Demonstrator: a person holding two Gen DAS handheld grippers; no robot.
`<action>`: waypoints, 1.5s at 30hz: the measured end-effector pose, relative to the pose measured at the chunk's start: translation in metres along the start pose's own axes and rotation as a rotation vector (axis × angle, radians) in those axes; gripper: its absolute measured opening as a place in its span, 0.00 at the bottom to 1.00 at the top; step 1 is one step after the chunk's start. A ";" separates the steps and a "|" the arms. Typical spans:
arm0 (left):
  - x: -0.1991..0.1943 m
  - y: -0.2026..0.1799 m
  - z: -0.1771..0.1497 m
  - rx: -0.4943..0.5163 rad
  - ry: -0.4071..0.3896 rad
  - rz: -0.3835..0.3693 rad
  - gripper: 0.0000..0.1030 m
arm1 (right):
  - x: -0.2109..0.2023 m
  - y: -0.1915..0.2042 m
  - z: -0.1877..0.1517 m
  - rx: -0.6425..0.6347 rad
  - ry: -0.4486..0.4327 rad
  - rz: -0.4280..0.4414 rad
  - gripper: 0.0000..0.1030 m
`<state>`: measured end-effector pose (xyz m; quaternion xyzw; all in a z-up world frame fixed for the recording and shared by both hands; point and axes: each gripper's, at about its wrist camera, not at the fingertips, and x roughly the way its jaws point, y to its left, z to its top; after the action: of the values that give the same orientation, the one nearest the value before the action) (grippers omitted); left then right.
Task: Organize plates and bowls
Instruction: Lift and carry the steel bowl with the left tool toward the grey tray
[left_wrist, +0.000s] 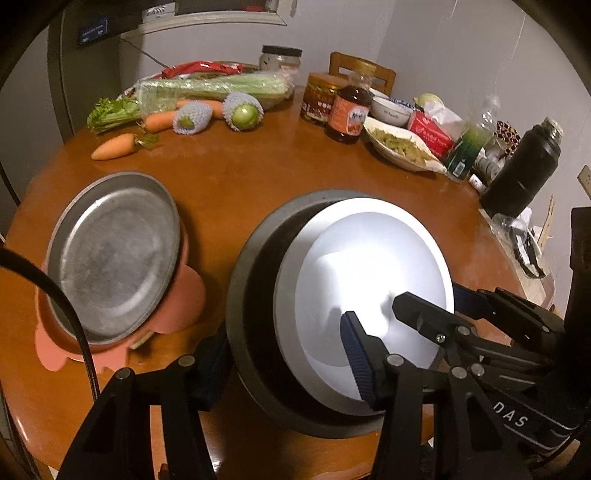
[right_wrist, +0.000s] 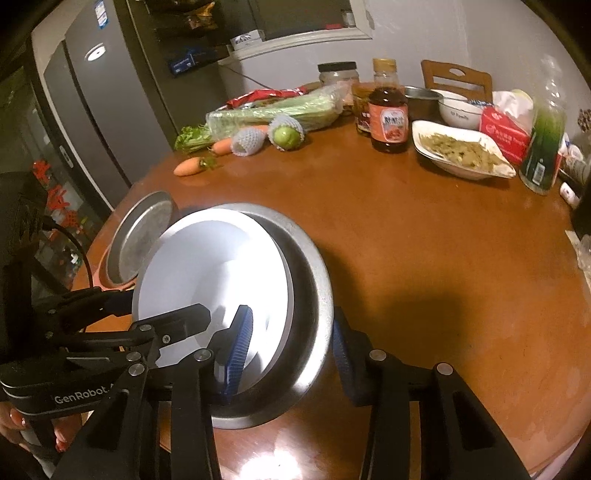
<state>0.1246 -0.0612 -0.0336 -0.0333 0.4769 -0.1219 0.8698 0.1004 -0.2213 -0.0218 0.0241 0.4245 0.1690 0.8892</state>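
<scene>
The back of the round wooden table (right_wrist: 424, 236) is crowded with carrots (right_wrist: 188, 167), wrapped celery (right_wrist: 273, 110), a sauce bottle (right_wrist: 388, 110), a dish of food (right_wrist: 458, 151) and a black flask (left_wrist: 521, 173). At the near left a metal plate (left_wrist: 114, 254) rests tilted on a pink tray (left_wrist: 177, 302). In front, a white plate (right_wrist: 207, 273) leans inside a wide metal bowl (right_wrist: 314, 295). The left gripper (left_wrist: 284, 358) and right gripper (right_wrist: 291, 350) each straddle the bowl's near rim, one finger inside against the white plate, one outside. Both sets of jaws stand wide apart, clamped on nothing.
</scene>
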 end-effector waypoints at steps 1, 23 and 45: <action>-0.002 0.002 0.001 0.000 -0.004 0.000 0.53 | 0.001 0.002 0.002 -0.003 0.000 0.002 0.42; -0.064 0.083 0.024 -0.094 -0.120 0.078 0.53 | 0.014 0.090 0.063 -0.136 -0.034 0.069 0.42; -0.071 0.137 0.029 -0.158 -0.135 0.116 0.53 | 0.047 0.149 0.088 -0.216 -0.007 0.100 0.42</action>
<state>0.1373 0.0873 0.0163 -0.0822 0.4263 -0.0311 0.9003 0.1530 -0.0572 0.0274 -0.0501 0.3991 0.2577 0.8785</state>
